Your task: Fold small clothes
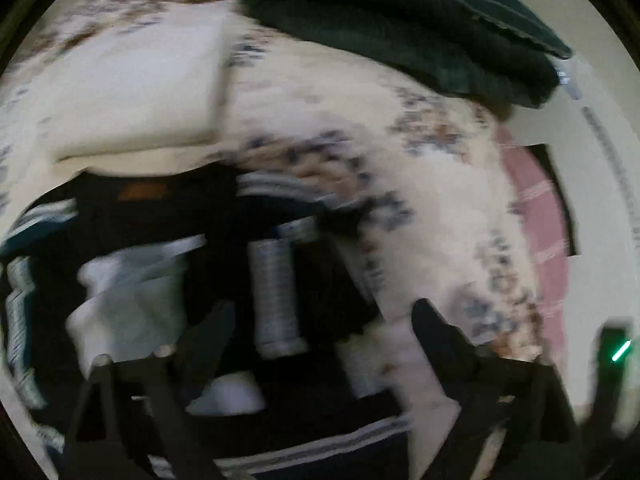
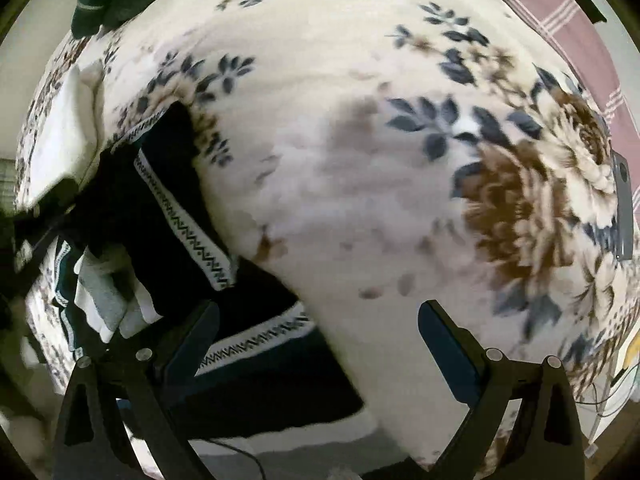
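A heap of small clothes lies on a cream floral blanket [image 2: 360,160]. A black garment with zigzag-patterned white trim [image 2: 188,232] lies at the left of the right wrist view; in the left wrist view it [image 1: 160,220] is blurred, with grey-white socks [image 1: 276,296] and a pale cloth [image 1: 132,300] on it. My left gripper [image 1: 320,332] is open just above the dark garment and the socks. My right gripper [image 2: 320,328] is open over the blanket, its left finger [image 2: 196,332] above the black garment's trimmed edge. Neither holds anything.
A folded cream cloth [image 1: 132,84] lies at the back left and a folded dark green stack [image 1: 400,20] at the back. A pink striped sheet [image 1: 548,232] lies on the right. A grey device [image 2: 624,208] lies at the blanket's right edge; cables [image 2: 616,392] hang below it.
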The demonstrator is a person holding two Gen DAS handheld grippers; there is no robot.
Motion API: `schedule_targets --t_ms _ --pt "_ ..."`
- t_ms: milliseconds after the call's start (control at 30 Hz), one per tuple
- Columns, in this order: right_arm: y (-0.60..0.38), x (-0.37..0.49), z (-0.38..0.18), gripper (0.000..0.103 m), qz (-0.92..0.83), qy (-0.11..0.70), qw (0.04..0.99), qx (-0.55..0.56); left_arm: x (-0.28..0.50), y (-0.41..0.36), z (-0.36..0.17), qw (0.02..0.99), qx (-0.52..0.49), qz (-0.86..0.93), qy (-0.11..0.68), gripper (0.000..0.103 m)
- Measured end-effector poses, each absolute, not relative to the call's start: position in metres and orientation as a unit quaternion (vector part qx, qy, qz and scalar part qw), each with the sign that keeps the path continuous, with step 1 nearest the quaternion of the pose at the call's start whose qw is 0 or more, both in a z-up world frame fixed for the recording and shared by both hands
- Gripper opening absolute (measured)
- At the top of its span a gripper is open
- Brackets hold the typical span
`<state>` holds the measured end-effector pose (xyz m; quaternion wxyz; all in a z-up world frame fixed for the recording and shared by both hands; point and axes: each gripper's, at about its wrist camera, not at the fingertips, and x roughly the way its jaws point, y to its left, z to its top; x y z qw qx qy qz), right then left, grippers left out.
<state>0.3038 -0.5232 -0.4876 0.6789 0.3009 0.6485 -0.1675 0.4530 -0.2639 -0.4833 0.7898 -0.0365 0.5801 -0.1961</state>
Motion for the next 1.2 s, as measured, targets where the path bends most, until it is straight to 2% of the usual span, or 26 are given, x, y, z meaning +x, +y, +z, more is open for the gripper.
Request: schedule_targets --t_ms 133,300,400,433,467,500,533,567,733,833,933,1000,1067,1100,1133,1200 --pt "-0.527 0.315 -0.468 0.101 -0.126 0.644 0.686 0.314 0.408 -0.192 -0.499 0.796 0.01 -0.114 0.595 0.091" --pt "-0.498 0.371 -0.46 0.101 -0.053 0.642 0.705 0.297 0.348 -0.084 -0.556 0.763 0.067 0.019 0.643 0.091" --pt "-0.475 0.417 -0.481 0.1 -0.038 0.653 0.708 0.266 0.328 -0.041 -0.586 0.75 0.034 0.058 0.658 0.092" --pt "-0.468 0.432 -0.492 0.098 -0.039 0.662 0.702 0.259 0.326 -0.034 -0.589 0.754 0.014 0.056 0.654 0.097" --pt "-0.463 0.443 -0.503 0.088 -0.038 0.668 0.697 0.26 0.327 -0.03 -0.591 0.76 0.006 0.057 0.647 0.103" --pt "-0.457 0.453 -0.514 0.076 -0.032 0.673 0.69 0.265 0.329 -0.029 -0.593 0.764 0.007 0.058 0.643 0.103" --pt "-0.451 0.462 -0.525 0.033 -0.031 0.683 0.682 0.262 0.331 -0.03 -0.597 0.763 0.008 0.059 0.644 0.103" --pt "-0.447 0.467 -0.529 0.003 -0.04 0.691 0.678 0.247 0.333 -0.03 -0.601 0.76 0.009 0.064 0.646 0.103" --pt "-0.446 0.451 -0.485 0.0 -0.086 0.65 0.726 0.207 0.335 -0.021 -0.604 0.766 -0.019 0.071 0.638 0.103" --pt "-0.46 0.436 -0.495 0.0 -0.114 0.7 0.683 0.174 0.338 -0.008 -0.593 0.757 -0.044 0.052 0.65 0.103" --pt "-0.453 0.436 -0.492 0.002 -0.076 0.732 0.653 0.18 0.337 0.023 -0.56 0.77 -0.149 0.027 0.62 0.102" --pt "-0.427 0.451 -0.466 0.012 -0.022 0.71 0.683 0.17 0.339 0.055 -0.54 0.776 -0.245 0.028 0.58 0.102" --pt "-0.386 0.476 -0.448 0.058 0.038 0.692 0.703 0.158 0.346 0.084 -0.536 0.768 -0.329 0.031 0.549 0.102" --pt "-0.363 0.49 -0.445 0.064 0.072 0.688 0.705 0.159 0.352 0.093 -0.539 0.762 -0.363 0.034 0.536 0.102" --pt "-0.34 0.504 -0.445 0.065 0.103 0.686 0.703 0.155 0.359 0.107 -0.544 0.755 -0.393 0.045 0.524 0.098" --pt "-0.276 0.535 -0.452 0.065 0.168 0.69 0.693 0.125 0.368 0.1 -0.555 0.742 -0.426 0.055 0.514 0.086"
